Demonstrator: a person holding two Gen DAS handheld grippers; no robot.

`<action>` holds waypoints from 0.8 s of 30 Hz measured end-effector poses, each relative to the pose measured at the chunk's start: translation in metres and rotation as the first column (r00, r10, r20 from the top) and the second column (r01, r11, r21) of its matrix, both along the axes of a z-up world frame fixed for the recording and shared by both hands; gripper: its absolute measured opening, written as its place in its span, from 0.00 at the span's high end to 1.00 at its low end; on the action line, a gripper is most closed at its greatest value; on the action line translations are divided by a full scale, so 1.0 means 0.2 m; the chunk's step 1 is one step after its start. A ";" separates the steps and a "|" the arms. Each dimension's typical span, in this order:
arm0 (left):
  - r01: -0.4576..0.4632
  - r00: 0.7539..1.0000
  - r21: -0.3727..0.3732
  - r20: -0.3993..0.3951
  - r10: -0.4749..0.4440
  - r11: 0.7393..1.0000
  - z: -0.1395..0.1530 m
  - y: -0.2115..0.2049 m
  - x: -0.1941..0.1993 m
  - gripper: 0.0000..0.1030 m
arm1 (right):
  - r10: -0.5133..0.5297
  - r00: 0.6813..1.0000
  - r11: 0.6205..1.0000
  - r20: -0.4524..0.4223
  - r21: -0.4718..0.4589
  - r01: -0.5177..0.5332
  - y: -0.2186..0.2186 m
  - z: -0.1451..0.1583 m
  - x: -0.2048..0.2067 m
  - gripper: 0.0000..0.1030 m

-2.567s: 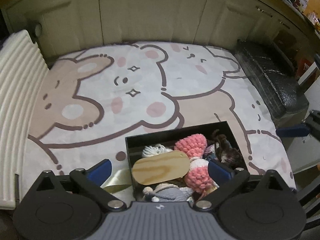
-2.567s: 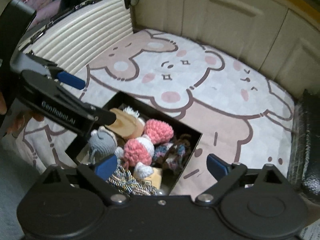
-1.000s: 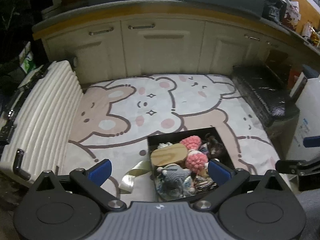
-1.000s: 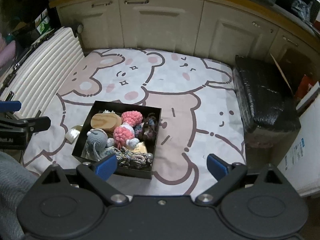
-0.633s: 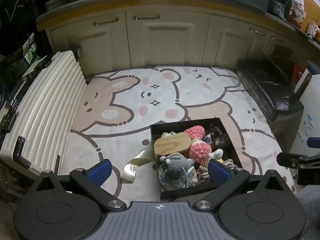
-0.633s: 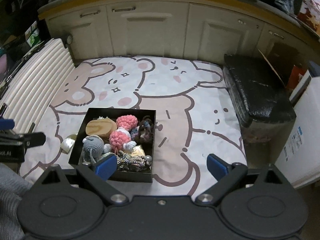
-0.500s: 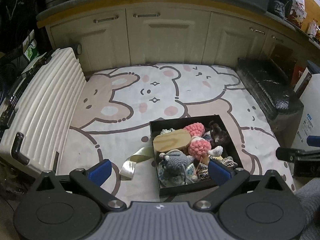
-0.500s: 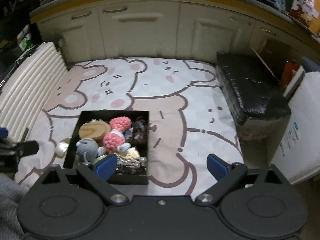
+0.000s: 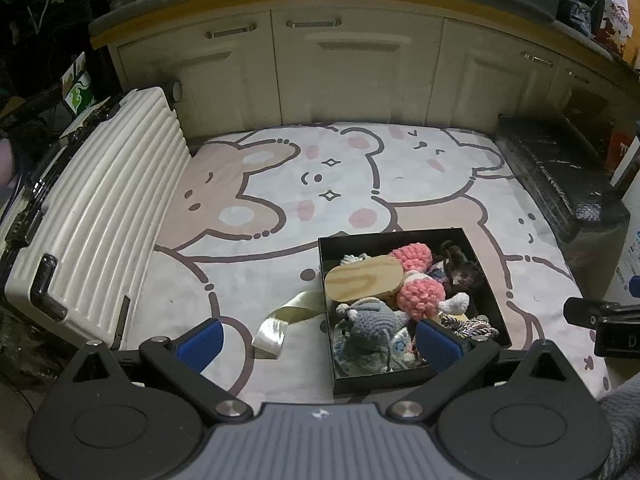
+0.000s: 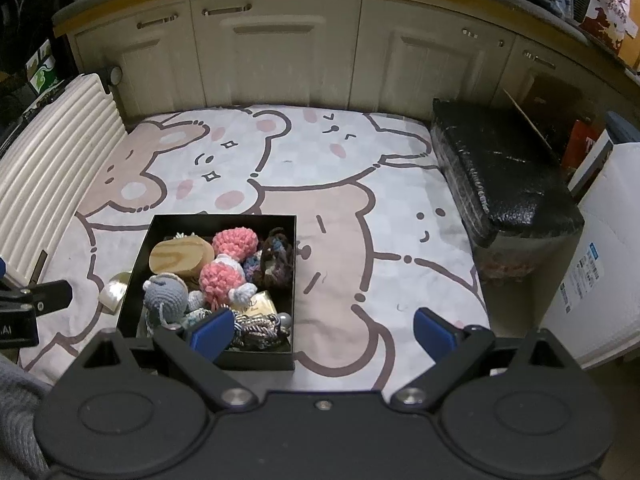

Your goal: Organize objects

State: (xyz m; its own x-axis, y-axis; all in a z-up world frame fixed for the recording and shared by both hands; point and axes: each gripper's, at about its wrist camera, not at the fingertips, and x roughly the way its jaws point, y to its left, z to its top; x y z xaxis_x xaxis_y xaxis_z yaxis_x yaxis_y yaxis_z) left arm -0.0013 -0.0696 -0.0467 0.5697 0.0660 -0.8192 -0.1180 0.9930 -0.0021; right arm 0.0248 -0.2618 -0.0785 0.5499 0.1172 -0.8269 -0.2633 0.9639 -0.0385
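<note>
A black open box sits on the bear-print mat, packed with several small items: a wooden oval lid, pink crochet balls, a grey crochet mouse, dark yarn pieces and braided cord. A cream ribbon lies on the mat against the box's left side. My left gripper is open, high above the box's near left. My right gripper is open too, above the near right of the box, holding nothing.
A white ribbed suitcase lies along the mat's left edge. A black wrapped block borders the right side, with a white appliance beyond it. Cream cabinets close off the far end. Bare mat stretches behind the box.
Both grippers have pulled up and back from the box, so the whole mat now shows. In the last half second the views shifted only slightly. The box contents stayed put.
</note>
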 end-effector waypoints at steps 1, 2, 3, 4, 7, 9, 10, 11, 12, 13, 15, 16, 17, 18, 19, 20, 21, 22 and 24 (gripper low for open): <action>-0.002 1.000 -0.004 0.000 0.002 1.000 0.00 0.01 0.00 0.02 | -0.001 1.000 1.000 0.000 0.000 0.001 0.00 0.00 0.00 0.06; -0.006 1.000 -0.004 0.001 0.006 1.000 0.00 0.01 0.00 0.02 | 0.000 1.000 1.000 -0.001 0.001 0.000 0.00 0.00 0.00 0.06; -0.008 1.000 -0.002 0.002 0.008 1.000 0.00 0.01 0.00 0.02 | 0.000 1.000 1.000 -0.003 0.002 0.000 0.00 0.00 0.00 0.06; -0.009 1.000 -0.002 0.002 0.009 1.000 0.00 0.01 0.01 0.02 | 0.000 1.000 1.000 -0.005 0.002 0.000 0.00 0.00 0.00 0.06; -0.009 1.000 0.001 0.001 0.009 1.000 -0.01 0.01 0.01 0.02 | -0.003 1.000 1.000 -0.009 0.003 0.004 0.00 -0.01 0.01 0.06; -0.008 1.000 0.004 -0.001 0.008 1.000 -0.01 0.01 0.01 0.02 | -0.004 1.000 1.000 -0.013 0.002 0.004 0.01 -0.01 0.01 0.06; -0.007 1.000 0.005 -0.001 0.007 1.000 -0.01 0.00 0.01 0.02 | -0.005 1.000 1.000 -0.014 0.001 0.005 0.01 -0.01 0.01 0.06; -0.007 1.000 0.006 -0.002 0.007 1.000 -0.01 0.01 0.01 0.02 | -0.004 1.000 1.000 -0.014 0.000 0.004 0.01 -0.02 0.02 0.06; -0.008 1.000 0.006 -0.003 0.008 1.000 -0.01 0.01 0.01 0.02 | -0.003 1.000 1.000 -0.015 -0.001 0.003 0.01 -0.02 0.02 0.06; -0.009 1.000 0.005 -0.005 0.009 1.000 -0.01 0.01 0.01 0.02 | -0.002 1.000 1.000 -0.015 -0.001 0.002 0.01 -0.02 0.02 0.06; -0.011 1.000 0.003 -0.007 0.011 1.000 -0.01 0.01 0.01 0.02 | -0.002 1.000 1.000 -0.017 -0.002 0.002 0.01 -0.02 0.02 0.06; -0.011 1.000 0.002 -0.008 0.011 1.000 -0.01 0.01 0.01 0.02 | -0.002 1.000 1.000 -0.019 -0.001 0.002 0.01 -0.02 0.02 0.06; -0.012 1.000 0.001 -0.010 0.012 1.000 -0.01 0.01 0.01 0.02 | -0.002 1.000 1.000 -0.019 -0.001 0.002 0.01 -0.02 0.02 0.06; -0.012 1.000 0.000 -0.011 0.012 1.000 -0.01 0.01 0.01 0.02 | -0.001 1.000 1.000 -0.020 -0.001 0.001 0.01 -0.02 0.02 0.06; -0.013 1.000 -0.002 -0.013 0.013 1.000 -0.02 0.01 0.01 0.02 | -0.001 1.000 1.000 -0.021 -0.002 0.001 0.01 -0.02 0.02 0.06; -0.013 1.000 -0.005 -0.014 0.013 1.000 -0.02 0.01 0.02 0.02 | -0.001 1.000 1.000 -0.022 -0.003 0.001 0.01 -0.02 0.03 0.06; -0.014 1.000 -0.008 -0.016 0.014 1.000 -0.02 0.01 0.02 0.02 | -0.001 1.000 1.000 -0.023 -0.003 0.001 0.01 -0.02 0.03 0.06; -0.014 1.000 -0.010 -0.018 0.014 1.000 -0.02 0.02 0.02 0.02 | 0.000 1.000 1.000 -0.025 -0.002 0.000 0.01 -0.02 0.03 0.06; -0.016 1.000 -0.011 -0.022 0.016 1.000 -0.02 0.02 0.02 0.02 | -0.001 1.000 1.000 -0.028 0.001 0.001 0.01 -0.03 0.03 0.06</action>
State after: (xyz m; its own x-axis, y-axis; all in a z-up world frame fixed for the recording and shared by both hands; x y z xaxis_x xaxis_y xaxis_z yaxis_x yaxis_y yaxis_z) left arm 0.0027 -0.0664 -0.0512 0.5506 0.0660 -0.8322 -0.1342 0.9909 -0.0102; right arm 0.0312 -0.2602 -0.0838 0.5267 0.1176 -0.8419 -0.2633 0.9643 -0.0300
